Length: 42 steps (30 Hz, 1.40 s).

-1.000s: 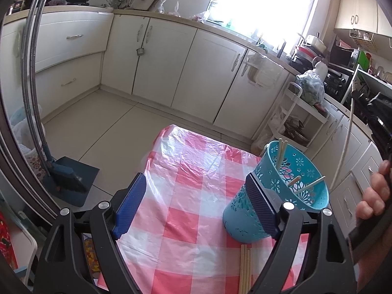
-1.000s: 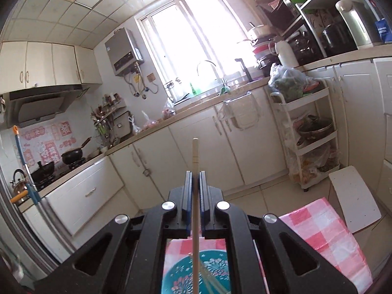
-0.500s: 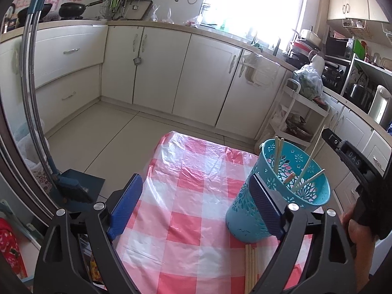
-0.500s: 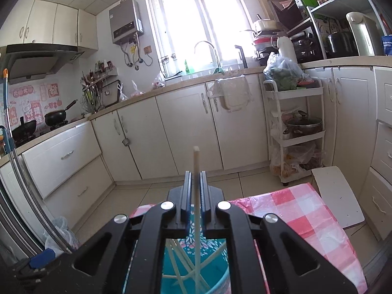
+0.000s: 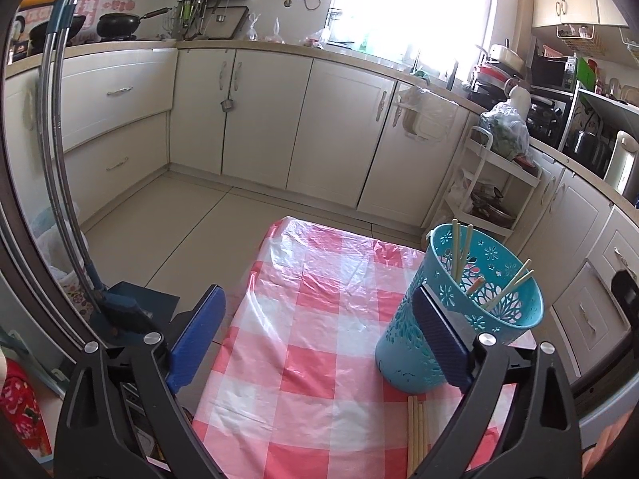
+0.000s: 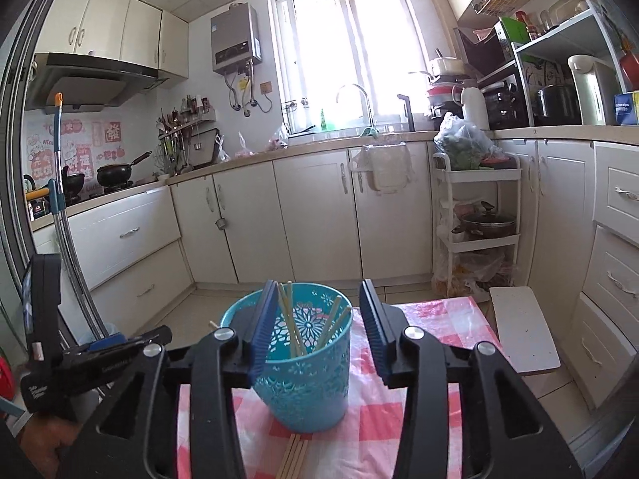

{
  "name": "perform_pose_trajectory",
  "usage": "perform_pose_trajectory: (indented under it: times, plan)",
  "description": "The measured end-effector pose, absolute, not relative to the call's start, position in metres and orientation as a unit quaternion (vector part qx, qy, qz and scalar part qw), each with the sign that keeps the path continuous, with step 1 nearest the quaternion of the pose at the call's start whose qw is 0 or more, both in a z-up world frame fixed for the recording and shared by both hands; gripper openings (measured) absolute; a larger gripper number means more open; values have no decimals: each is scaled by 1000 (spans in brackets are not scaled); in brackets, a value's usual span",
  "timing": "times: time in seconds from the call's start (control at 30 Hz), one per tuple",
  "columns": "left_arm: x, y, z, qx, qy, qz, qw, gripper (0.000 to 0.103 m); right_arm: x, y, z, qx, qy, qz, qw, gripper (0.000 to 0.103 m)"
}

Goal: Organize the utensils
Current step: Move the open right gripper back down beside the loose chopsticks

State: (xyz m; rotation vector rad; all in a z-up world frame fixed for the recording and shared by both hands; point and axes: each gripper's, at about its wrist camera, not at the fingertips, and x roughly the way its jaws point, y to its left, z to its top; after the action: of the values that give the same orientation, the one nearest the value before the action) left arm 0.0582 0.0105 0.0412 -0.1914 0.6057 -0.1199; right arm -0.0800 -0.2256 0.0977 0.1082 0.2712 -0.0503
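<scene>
Left gripper [image 5: 315, 337]: we see it spread wide, empty; swinging it could tip the holder at 3 o'clock.
Turquoise perforated plastic holder [image 6: 307, 363]: on the pink checked table [image 5: 295, 343], chopsticks inside.
Right gripper [image 6: 317, 329]: its jaws have just been opening, nothing between; we risk knocking the rim.
Loose wooden chopsticks [image 5: 417, 431]: at 6 o'clock; could roll off.

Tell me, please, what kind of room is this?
Most likely a home kitchen. A sink faucet stands under the window, a black wok sits on the stove below a range hood, and cream cabinets line the walls.
</scene>
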Motion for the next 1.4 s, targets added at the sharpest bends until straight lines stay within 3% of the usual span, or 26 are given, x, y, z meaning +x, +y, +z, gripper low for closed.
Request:
perform_pose_trajectory:
  times: [0.2, 0.4, 0.47, 0.8, 1.2, 1.4]
  plan:
    - [58, 15, 40, -91, 301, -55, 948, 92, -87, -219, 51, 57, 238, -11, 969, 43]
    - [59, 24, 35, -95, 311, -48, 944, 93, -60, -205, -14, 56, 374, 15, 926, 23]
    - [61, 24, 32, -91, 317, -46, 943, 93, -52, -203, -25, 57, 392, 14, 918, 22]
    - [64, 17, 29, -84, 328, -54, 940, 94, -31, -198, -60, 44, 432, 1, 901, 19]
    - [65, 11, 24, -75, 334, -55, 938, 94, -28, -191, -60, 25, 435, 6, 900, 19]
    - [65, 10, 23, -74, 336, -55, 937, 94, -31, -199, -60, 11, 440, 2, 898, 11]
